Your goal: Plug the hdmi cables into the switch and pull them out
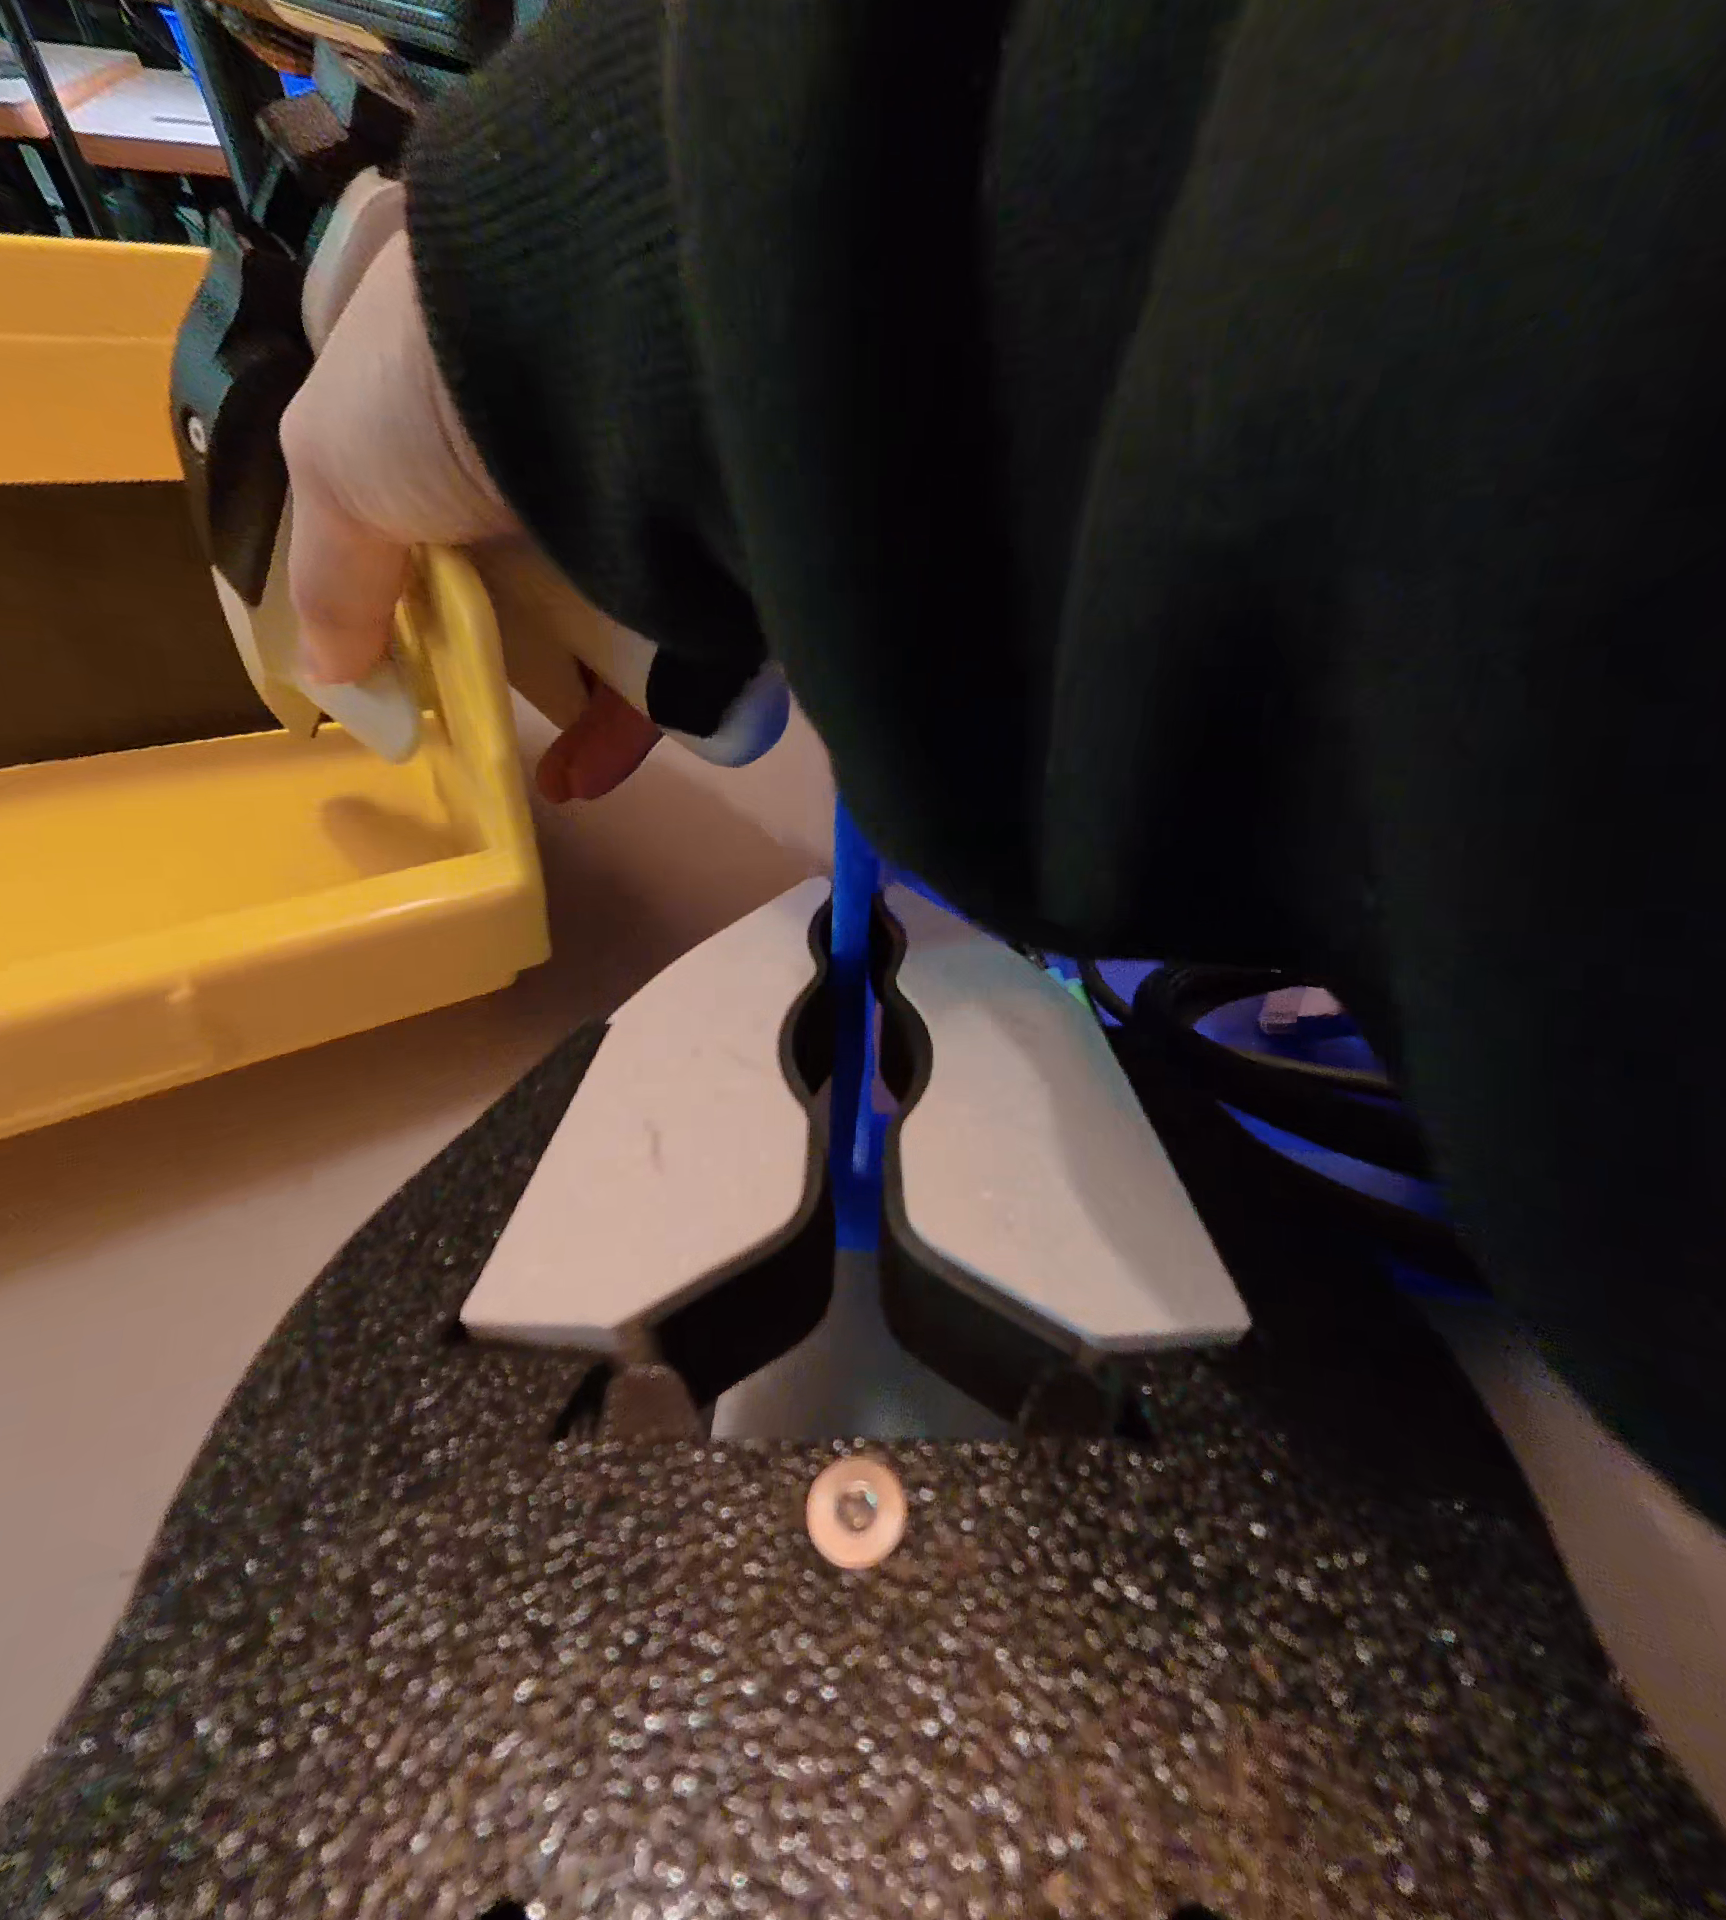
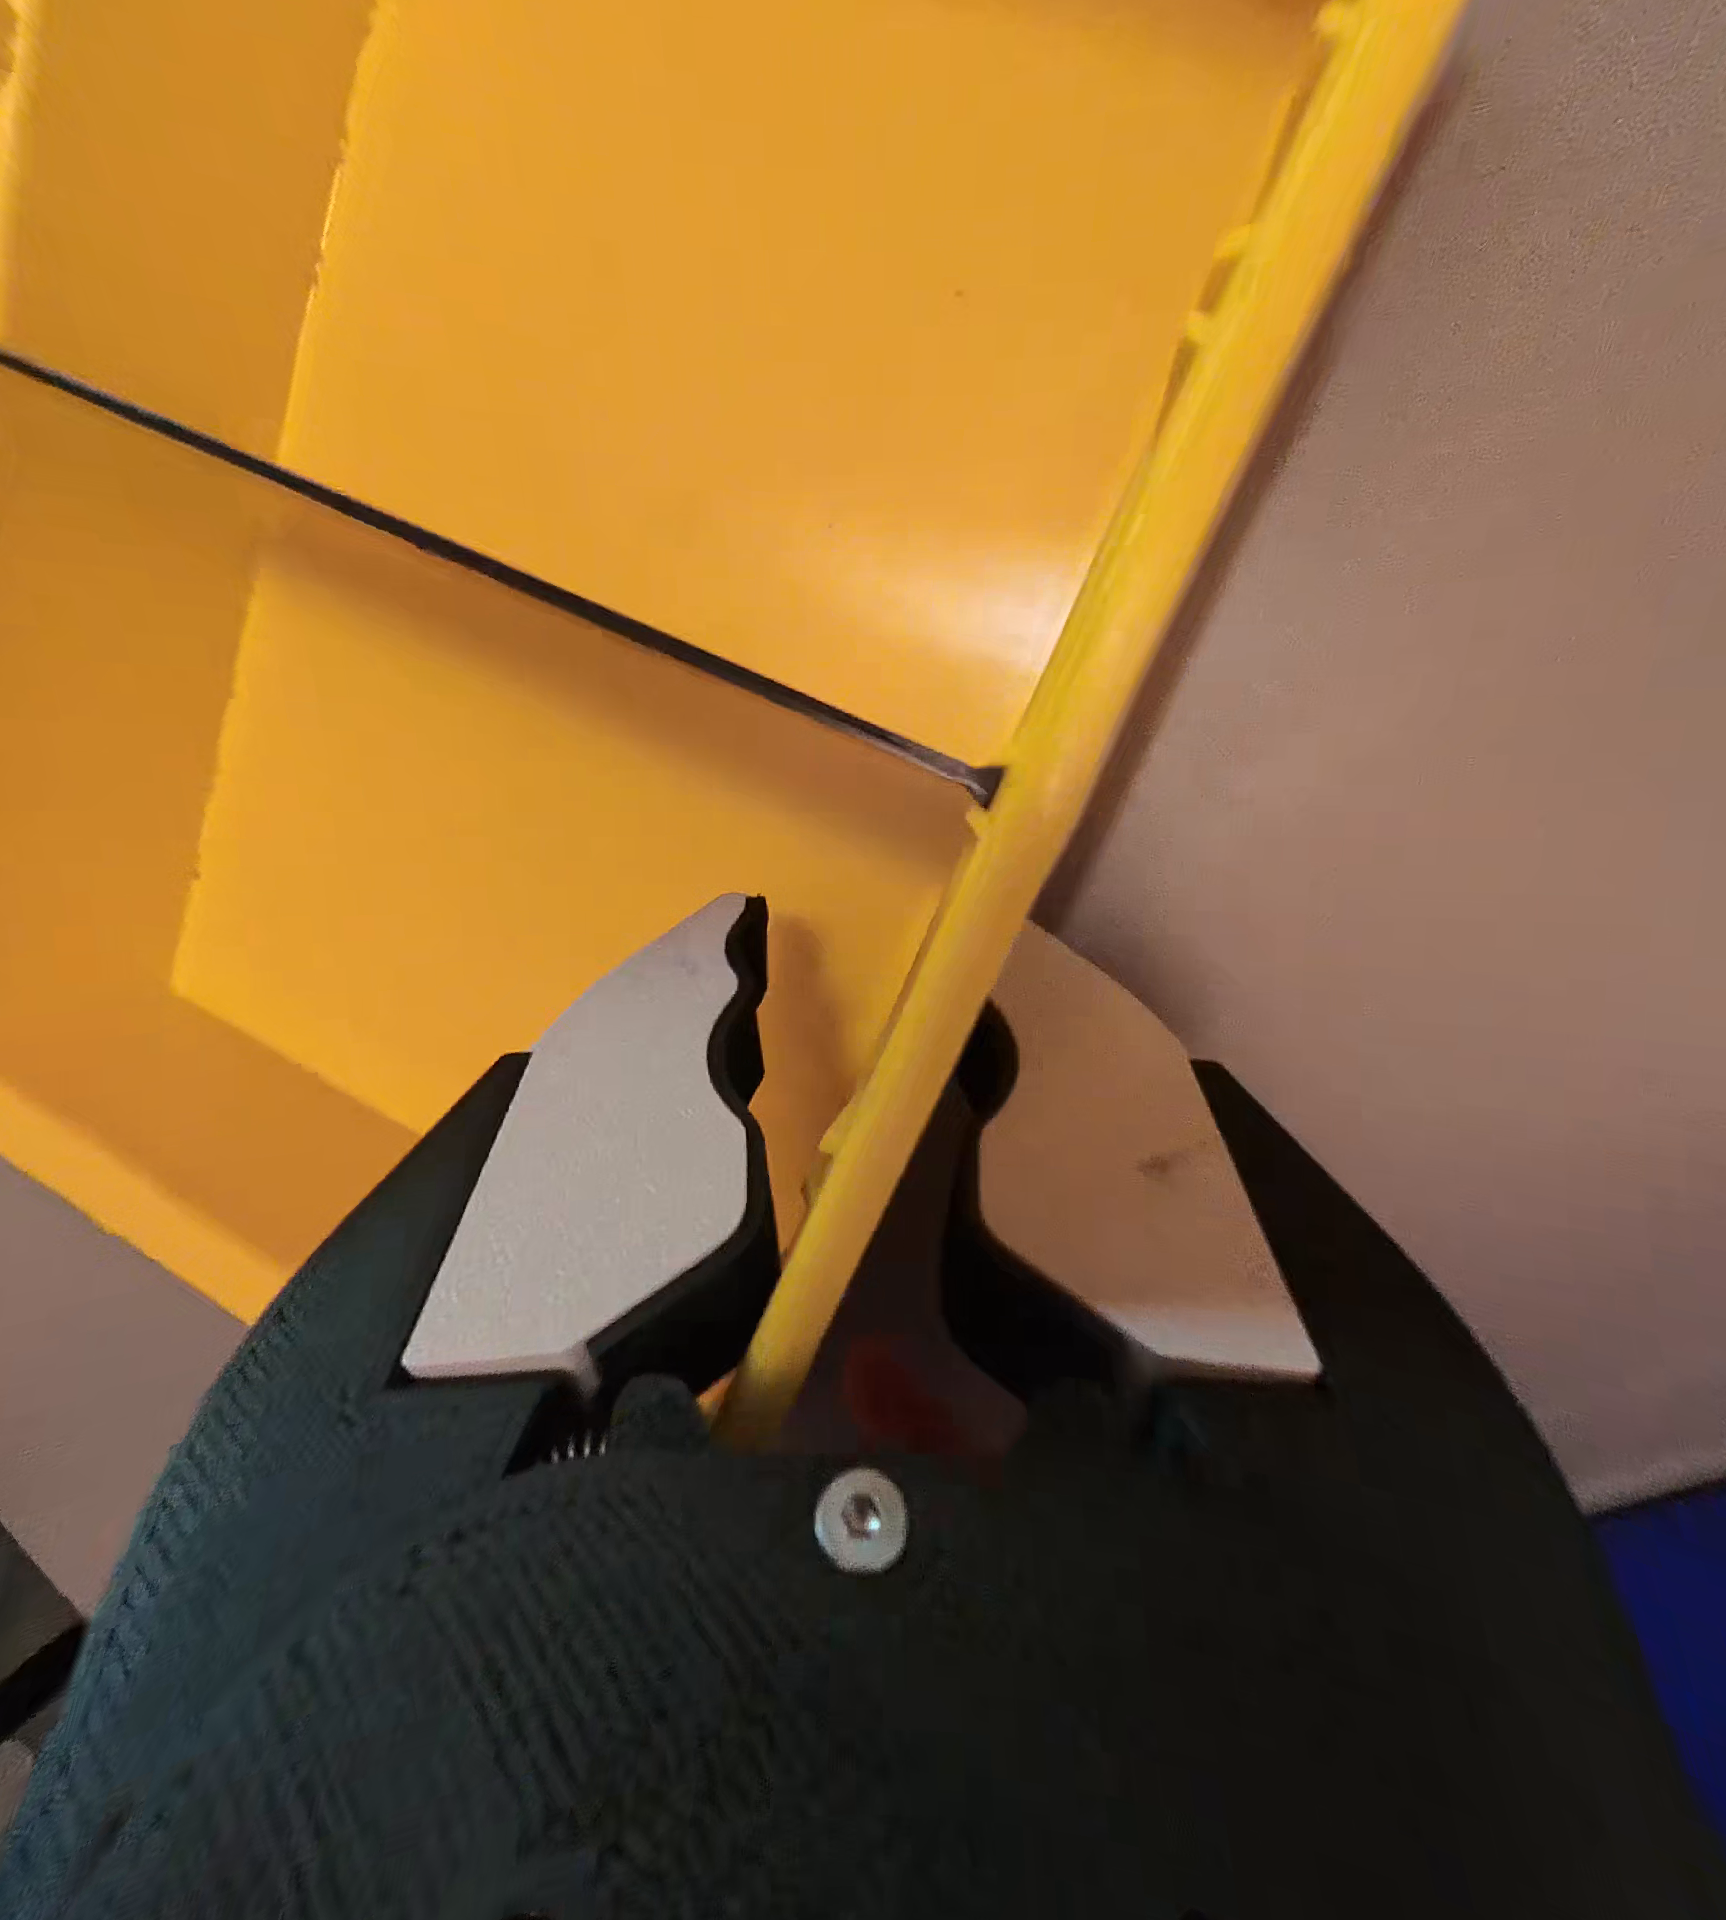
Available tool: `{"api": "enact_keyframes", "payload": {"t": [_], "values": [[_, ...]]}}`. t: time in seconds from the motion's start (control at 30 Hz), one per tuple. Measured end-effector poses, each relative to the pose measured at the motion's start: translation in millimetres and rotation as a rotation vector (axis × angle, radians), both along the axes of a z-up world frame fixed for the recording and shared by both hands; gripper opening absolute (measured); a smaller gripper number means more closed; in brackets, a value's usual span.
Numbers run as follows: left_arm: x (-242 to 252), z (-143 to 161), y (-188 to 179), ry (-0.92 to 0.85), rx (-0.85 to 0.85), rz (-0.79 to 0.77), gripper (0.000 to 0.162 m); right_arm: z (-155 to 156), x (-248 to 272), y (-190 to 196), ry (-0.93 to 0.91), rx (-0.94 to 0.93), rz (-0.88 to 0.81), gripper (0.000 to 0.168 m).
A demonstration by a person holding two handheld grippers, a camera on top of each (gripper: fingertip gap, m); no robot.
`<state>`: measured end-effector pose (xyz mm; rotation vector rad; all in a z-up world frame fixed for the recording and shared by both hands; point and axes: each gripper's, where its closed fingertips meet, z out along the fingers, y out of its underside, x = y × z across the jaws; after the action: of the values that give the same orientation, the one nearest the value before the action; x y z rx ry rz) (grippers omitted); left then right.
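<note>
The left hand-held gripper (image 1: 854,935) is pressed almost together on the thin blue rim (image 1: 851,1049) of a blue bin, which runs up between its fingers. Only the left wrist view shows black cables (image 1: 1243,1049) lying in that blue bin, just right of the fingers; whether they are the HDMI cables I cannot tell, and no switch shows in either view. A dark green sleeve (image 1: 1202,468) fills the upper right of that view. Farther off, a person's hand (image 1: 360,468) holds the right hand-held gripper (image 1: 402,707) at the corner of the yellow tray (image 1: 215,935) on the counter (image 1: 111,1351).

The right wrist view looks down on the yellow tray (image 2: 1202,582) and its divided compartments. The right hand-held gripper (image 2: 890,935) straddles the tray's side wall, one finger inside and one outside; the inner finger stands slightly off the wall, so it is not quite clamped.
</note>
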<state>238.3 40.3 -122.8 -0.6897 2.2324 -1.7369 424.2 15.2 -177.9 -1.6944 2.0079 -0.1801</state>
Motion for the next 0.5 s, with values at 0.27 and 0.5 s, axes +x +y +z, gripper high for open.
{"api": "enact_keyframes", "payload": {"t": [0.27,0.5], "values": [[3,-1,6,-0.173,0.098,-0.040,0.004,108,7,-36,-0.154,0.060,0.079,0.039],[37,-1,29,-0.189,0.116,-0.018,0.004,269,-90,-149,-0.479,-0.037,0.064,0.035]]}}
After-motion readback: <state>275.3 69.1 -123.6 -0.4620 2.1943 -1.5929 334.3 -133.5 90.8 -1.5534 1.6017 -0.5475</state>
